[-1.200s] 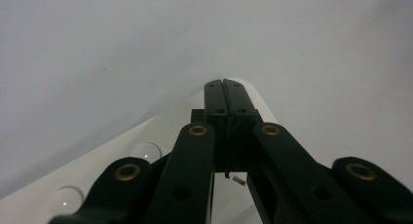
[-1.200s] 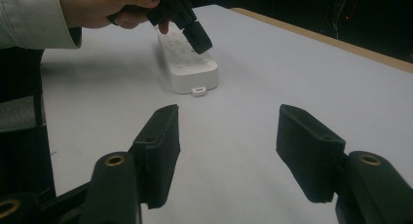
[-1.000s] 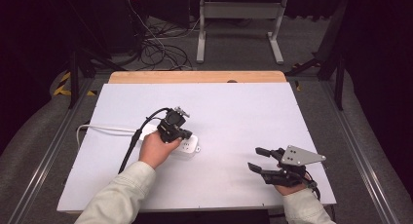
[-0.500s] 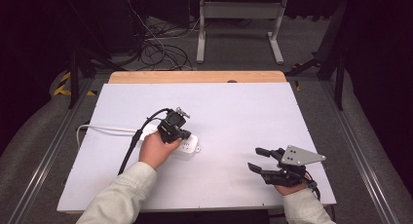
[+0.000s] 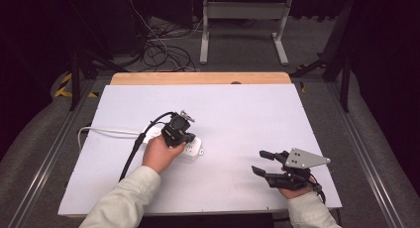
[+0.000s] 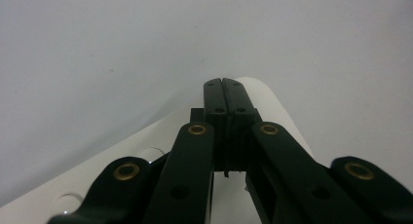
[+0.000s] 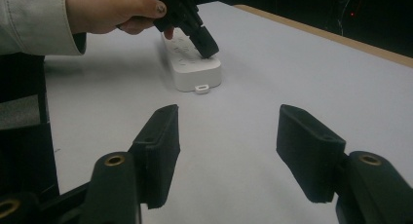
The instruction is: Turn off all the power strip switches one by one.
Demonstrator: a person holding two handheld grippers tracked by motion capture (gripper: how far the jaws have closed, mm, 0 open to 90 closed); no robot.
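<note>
From the high view, a white power strip (image 5: pixel 190 147) lies left of the middle of the white counter (image 5: pixel 247 109), its white cord (image 5: pixel 106 131) running off to the left. The left gripper (image 5: pixel 185 139) rests its tip on the strip, while the right gripper (image 5: pixel 262 162) sits well to the strip's right, near the front edge.

In the left gripper view, the jaws are pressed together, holding nothing, with the power strip directly under them.

In the right gripper view, the jaws stand spread and empty over bare counter, and the power strip lies beyond them with the left gripper's tip on top.
</note>
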